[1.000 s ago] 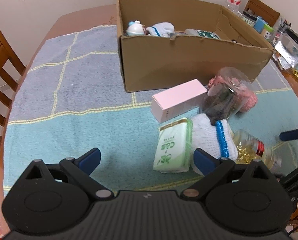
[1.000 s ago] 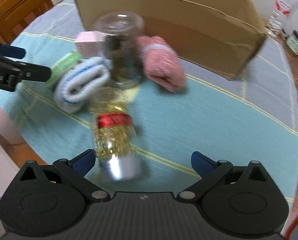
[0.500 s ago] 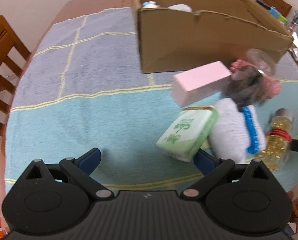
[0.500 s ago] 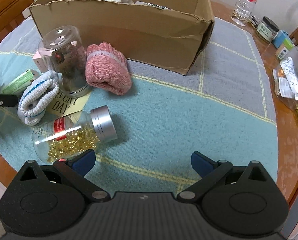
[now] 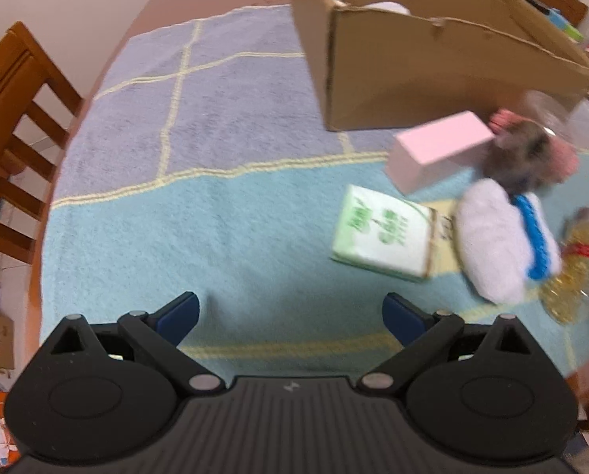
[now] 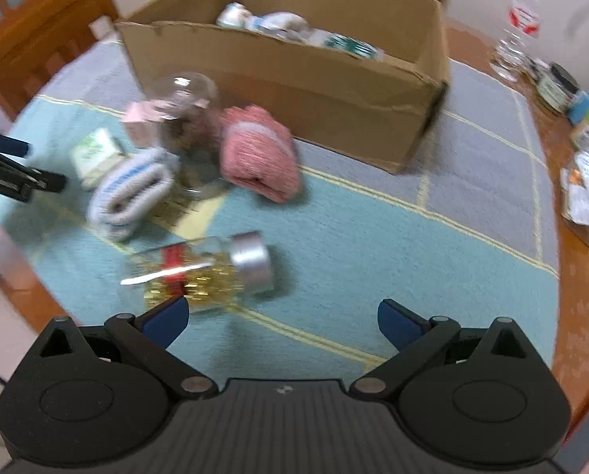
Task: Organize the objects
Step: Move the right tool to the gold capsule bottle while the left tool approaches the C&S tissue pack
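Both grippers are spread wide and holding nothing: left gripper (image 5: pixel 290 314) hovers near the green pack (image 5: pixel 385 233), right gripper (image 6: pixel 280 318) right by the capsule bottle (image 6: pixel 203 272) lying on its side. Cardboard box (image 6: pixel 294 91) sits behind the clutter.

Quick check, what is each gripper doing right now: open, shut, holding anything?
Left gripper: open, holding nothing, above the mat.
Right gripper: open, holding nothing; the capsule bottle lies just ahead of its left finger.
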Demonstrator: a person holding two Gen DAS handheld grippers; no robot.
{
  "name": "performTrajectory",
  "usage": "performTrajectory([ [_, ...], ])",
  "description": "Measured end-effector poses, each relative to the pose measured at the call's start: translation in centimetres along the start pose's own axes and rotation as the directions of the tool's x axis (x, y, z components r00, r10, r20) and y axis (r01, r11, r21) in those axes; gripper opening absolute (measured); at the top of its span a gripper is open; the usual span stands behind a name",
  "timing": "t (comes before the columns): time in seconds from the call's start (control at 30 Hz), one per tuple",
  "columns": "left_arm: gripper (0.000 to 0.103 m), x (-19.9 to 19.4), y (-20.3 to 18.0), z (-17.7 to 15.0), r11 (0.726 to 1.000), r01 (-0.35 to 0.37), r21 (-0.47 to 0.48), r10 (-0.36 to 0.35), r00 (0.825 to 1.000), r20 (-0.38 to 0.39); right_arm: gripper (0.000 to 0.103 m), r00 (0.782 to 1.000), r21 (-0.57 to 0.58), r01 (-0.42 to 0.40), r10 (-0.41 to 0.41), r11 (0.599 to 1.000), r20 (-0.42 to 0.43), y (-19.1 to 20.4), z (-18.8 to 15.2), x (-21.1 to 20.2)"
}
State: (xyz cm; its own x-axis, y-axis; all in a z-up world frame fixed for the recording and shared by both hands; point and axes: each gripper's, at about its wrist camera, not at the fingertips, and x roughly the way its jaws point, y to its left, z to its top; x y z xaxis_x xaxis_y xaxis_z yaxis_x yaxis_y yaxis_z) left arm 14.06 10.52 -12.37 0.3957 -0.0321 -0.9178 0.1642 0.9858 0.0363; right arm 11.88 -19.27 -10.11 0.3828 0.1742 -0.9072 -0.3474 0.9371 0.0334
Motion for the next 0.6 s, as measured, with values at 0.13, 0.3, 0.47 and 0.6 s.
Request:
performTrajectory([
  [0.13,0.099,-0.6,-0.9,-0.3,0.998,0.061,0.010,-0.061,0.998,0.013,0.103,0.996,-0.044,-0.079,0.081,0.996,0.028,1.1,0.4,-0.2],
  [0.3,0.099,0.0,-1.9,-0.5,0.991,0.128,0.032,-0.128,0.992,-0.003,0.103,0.991,-0.050,-0.133,0.134,0.990,0.014,2.0,1.1,1.5],
  [0.47,0.099,0.8,-2.3,-0.6,0.988,0.148,0.035,-0.148,0.989,-0.005,0.103,0.985,-0.015,-0.170,0.170,0.985,0.001,2.2,1.6,2.3],
  [0.6,0.099,1.4,-2.7,-0.3,0.989,0.138,0.044,-0.138,0.990,0.005,0.103,0.987,-0.046,-0.160,0.160,0.986,-0.019,3.2,1.7,2.9],
])
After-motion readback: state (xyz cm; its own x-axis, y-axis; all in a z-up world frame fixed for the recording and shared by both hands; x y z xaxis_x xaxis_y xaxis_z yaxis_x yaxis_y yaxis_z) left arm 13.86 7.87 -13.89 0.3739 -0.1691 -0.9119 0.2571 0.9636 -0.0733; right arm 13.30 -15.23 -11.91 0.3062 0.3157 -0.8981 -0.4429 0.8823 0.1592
